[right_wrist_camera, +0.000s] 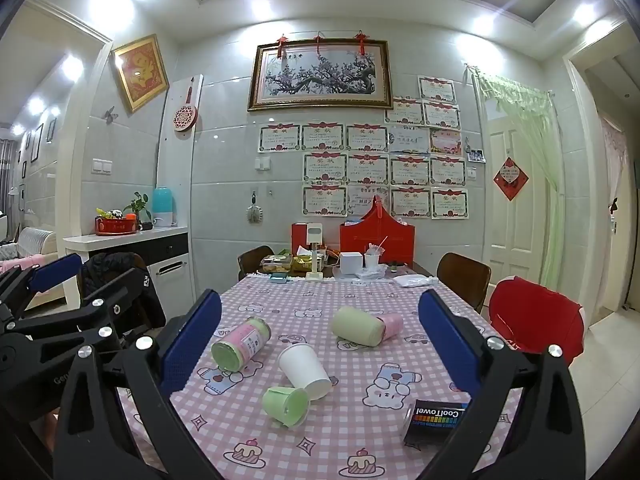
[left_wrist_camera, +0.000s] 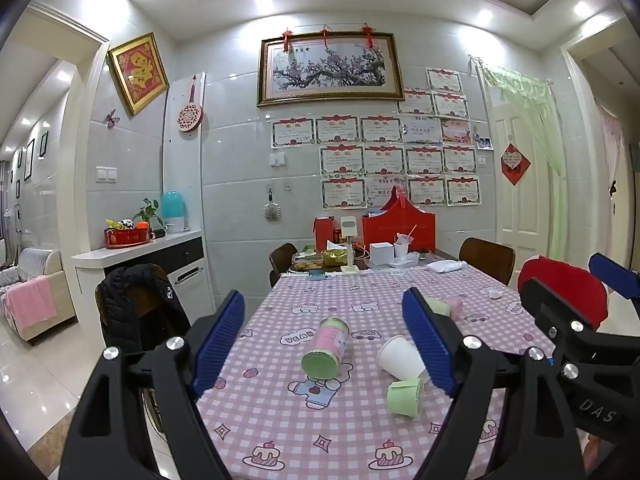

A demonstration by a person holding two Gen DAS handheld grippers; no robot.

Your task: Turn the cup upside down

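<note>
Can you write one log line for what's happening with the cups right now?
stage: before grasp | white cup: on its side, untouched | left gripper: open, above table | right gripper: open, empty

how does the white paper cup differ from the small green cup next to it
The white paper cup is taller and plain white; the small green cup is squat and pale green. The white paper cup is plainly tapered, narrower at one end, while the small green cup looks nearly straight-sided. The small green cup lies nearer the cameras, the white paper cup just behind it. Both lie on their sides on the checked tablecloth, close together, and neither gripper holds them.
</note>
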